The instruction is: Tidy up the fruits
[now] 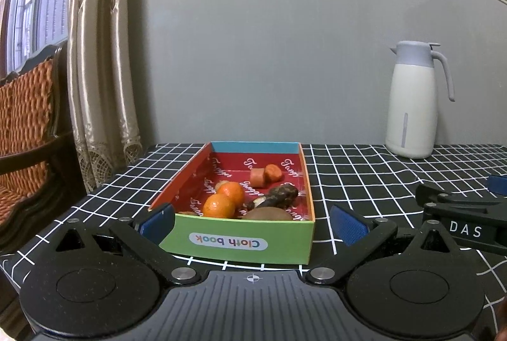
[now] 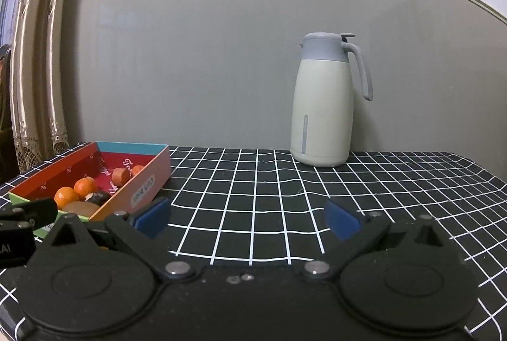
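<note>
A colourful cardboard box marked "Cloth book" sits on the checked tablecloth. Inside lie two oranges, a dark brown fruit, a brown rounded fruit and two small orange-red pieces. My left gripper is open, its blue pads either side of the box's near green wall. The right gripper is open over bare cloth, with the box to its left. The right gripper's black body shows at the right of the left wrist view.
A cream and grey thermos jug stands at the back against the grey wall. A wooden chair with orange upholstery and curtains are left of the table. The table's left edge is close to the box.
</note>
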Motion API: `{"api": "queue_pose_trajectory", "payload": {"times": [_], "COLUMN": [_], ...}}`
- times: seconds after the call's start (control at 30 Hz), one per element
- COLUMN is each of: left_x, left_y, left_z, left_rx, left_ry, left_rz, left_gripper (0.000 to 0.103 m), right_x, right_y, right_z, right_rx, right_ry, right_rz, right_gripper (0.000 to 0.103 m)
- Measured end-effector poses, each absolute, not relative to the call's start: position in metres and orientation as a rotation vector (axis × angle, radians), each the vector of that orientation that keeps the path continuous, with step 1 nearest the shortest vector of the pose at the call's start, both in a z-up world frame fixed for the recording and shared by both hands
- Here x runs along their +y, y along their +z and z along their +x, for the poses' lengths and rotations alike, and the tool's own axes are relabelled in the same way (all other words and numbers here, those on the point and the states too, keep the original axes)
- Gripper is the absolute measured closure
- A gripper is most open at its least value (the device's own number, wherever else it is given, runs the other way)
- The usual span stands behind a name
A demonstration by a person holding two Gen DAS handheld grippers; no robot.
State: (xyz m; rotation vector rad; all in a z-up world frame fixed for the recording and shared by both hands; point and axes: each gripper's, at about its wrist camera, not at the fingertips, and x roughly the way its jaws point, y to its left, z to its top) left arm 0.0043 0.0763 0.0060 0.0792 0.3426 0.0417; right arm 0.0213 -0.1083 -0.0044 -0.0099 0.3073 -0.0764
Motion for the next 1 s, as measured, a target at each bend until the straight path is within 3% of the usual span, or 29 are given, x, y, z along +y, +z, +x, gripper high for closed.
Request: {"api": "queue_pose_trajectory", "payload": {"times": [1.0], "left_x": [0.0747], "left_y": [0.0064], "left_z": [0.0035], "left_rx": [0.342], "left_ry": [0.042], "left_rz": [0.078], "left_gripper": [0.0], "right_x": [-0.1067], "right_y": [-0.0048], "right_z": [0.022], "right_rx": [0.315], "right_ry": [-0.069], "right_rz": [-0.019], "right_gripper": [0.0]}}
